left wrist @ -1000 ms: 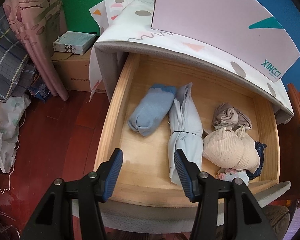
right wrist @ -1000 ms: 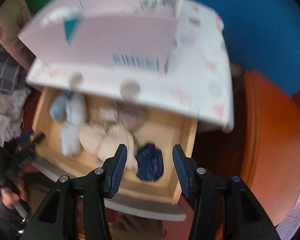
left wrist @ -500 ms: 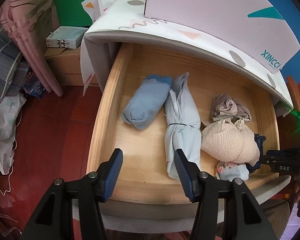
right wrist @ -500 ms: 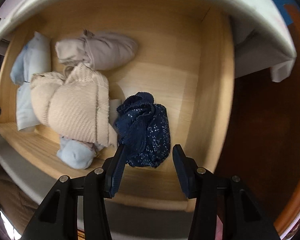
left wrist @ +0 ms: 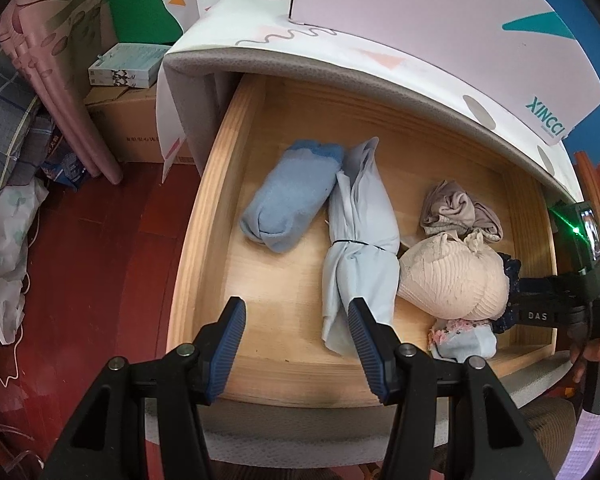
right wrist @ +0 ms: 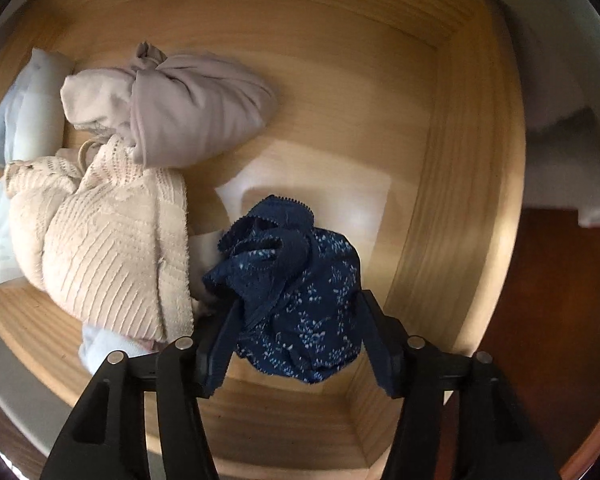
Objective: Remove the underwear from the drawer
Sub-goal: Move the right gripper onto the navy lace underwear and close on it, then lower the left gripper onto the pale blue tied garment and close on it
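Right gripper [right wrist: 295, 308] lowered — straddling underwear [right wrist: 295, 292].

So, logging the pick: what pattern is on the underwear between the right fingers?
Navy underwear with small pale floral print; right wrist view.

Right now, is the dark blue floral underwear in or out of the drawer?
In: the crumpled dark blue floral underwear lies on the wooden drawer floor between the open right claw's fingers.

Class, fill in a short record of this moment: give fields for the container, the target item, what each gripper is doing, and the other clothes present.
container: wooden drawer, pulled open
target: navy patterned underwear, right front corner
right gripper: open, fingers either side of the navy underwear
left gripper: open, holding nothing, above the drawer's front left
other clothes: beige bra, grey bundle, blue sock roll, pale blue roll
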`<state>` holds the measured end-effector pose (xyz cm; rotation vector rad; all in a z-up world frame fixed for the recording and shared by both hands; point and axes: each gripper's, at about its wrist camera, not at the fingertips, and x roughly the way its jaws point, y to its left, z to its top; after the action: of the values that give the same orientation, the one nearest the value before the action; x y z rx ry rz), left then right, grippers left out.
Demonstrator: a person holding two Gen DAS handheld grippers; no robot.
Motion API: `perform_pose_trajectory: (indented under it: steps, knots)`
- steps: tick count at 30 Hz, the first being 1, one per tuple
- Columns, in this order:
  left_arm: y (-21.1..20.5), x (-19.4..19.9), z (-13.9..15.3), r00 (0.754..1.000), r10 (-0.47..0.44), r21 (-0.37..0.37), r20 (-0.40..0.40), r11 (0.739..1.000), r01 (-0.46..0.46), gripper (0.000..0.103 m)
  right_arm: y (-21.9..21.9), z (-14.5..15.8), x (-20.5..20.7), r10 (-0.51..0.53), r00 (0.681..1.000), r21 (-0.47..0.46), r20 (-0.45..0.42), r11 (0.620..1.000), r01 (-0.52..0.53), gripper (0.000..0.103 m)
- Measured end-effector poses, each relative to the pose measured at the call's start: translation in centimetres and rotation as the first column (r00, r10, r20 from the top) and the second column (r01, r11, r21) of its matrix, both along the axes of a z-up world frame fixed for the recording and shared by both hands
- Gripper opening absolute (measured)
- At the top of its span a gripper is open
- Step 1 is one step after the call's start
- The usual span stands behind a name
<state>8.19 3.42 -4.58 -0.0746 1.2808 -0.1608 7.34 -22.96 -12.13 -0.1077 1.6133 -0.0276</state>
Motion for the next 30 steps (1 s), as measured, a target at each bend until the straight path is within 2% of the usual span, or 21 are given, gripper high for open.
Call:
perform_pose_trajectory:
  steps: [6, 9, 12, 16, 23, 30]
  knots:
    - [0.0, -0.1, 0.0, 1.0, 0.001, -0.002, -0.005, 1.0, -0.001, 0.055, 1.2, -0.7, 1.1, 0.02, 1.0, -0.027, -0.006, 0.999, -0.02, 0.057]
    - [0.0, -0.1, 0.0, 1.0, 0.003, -0.005, -0.006, 1.0, -0.003, 0.055, 2.0, -0.8, 0.5, 0.017, 1.0, -0.002, -0.01, 1.0, -0.017, 0.044]
    - [0.1, -0.1, 0.0, 1.0, 0.004, -0.005, -0.004, 1.0, -0.004, 0.055, 2.5, -1.1, 0.1, 0.017, 1.0, 0.003, -0.019, 1.0, -0.017, 0.04]
    - [0.1, 0.0, 0.0, 1.0, 0.002, -0.004, -0.008, 1.0, -0.002, 0.055, 3.3, -1.4, -0.7, 0.016, 0.998, 0.017, -0.057, 1.0, -0.015, 0.031]
    - [0.0, 0.1, -0.3, 1.0, -0.007, -0.007, -0.024, 1.0, 0.007, 0.055, 2.5, -1.9, -2.0, -0.055, 0.995, 0.034, -0.083, 0.998, 0.058, 0.027]
    - [-1.1, 0.5, -1.0, 0.996, -0.056, 0.018, -0.074, 0.998, 0.057, 0.055, 0.6, -1.7, -4.3, -0.127, 0.99, 0.082, -0.06, 0.988, 0.132, 0.026]
